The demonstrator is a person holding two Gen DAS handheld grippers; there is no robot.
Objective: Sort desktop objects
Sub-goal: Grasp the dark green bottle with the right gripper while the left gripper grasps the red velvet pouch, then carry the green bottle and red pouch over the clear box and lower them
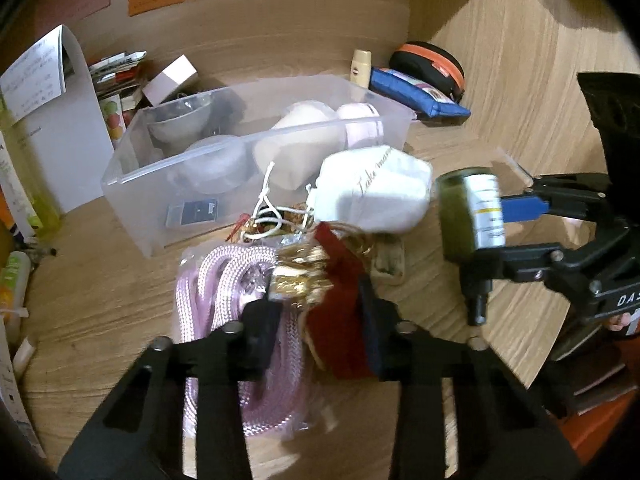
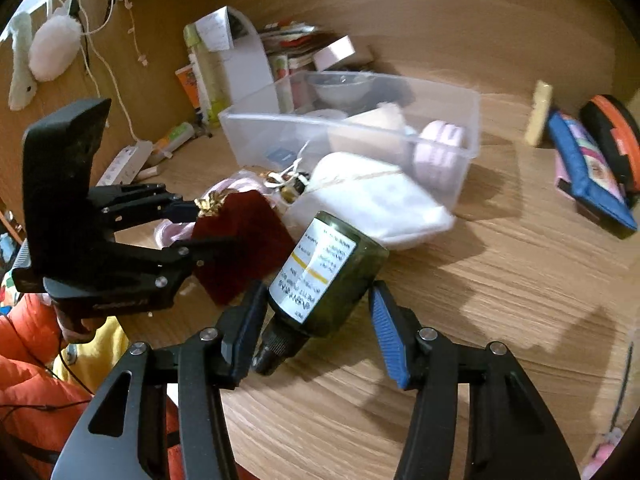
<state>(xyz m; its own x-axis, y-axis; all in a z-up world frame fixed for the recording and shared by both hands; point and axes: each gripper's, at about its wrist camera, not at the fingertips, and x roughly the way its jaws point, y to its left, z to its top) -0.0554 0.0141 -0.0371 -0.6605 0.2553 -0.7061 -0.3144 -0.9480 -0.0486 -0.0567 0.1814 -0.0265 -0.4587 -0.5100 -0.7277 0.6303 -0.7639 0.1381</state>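
My left gripper point(image 1: 320, 320) is shut on a dark red velvet pouch point(image 1: 340, 312) with a gold tie, held above a bagged pink rope point(image 1: 224, 312). It also shows in the right wrist view point(image 2: 208, 224), with the pouch point(image 2: 240, 248) between its fingers. My right gripper point(image 2: 316, 324) holds a dark green bottle point(image 2: 324, 272) with a white label, cap toward the camera; the left finger touches it, the blue right pad point(image 2: 388, 336) stands slightly off. In the left wrist view the bottle point(image 1: 472, 212) sits in the right gripper point(image 1: 500, 232). A white drawstring bag point(image 1: 376, 192) lies before the clear plastic bin point(image 1: 132, 200).
The bin point(image 2: 240, 136) holds a bowl, a beige pouch and a pink round case. A blue pencil case point(image 1: 416, 92), an orange-black case point(image 1: 432, 64) and a small beige bottle point(image 1: 360, 66) lie behind it. Papers, boxes and tubes crowd the left edge point(image 1: 60, 120).
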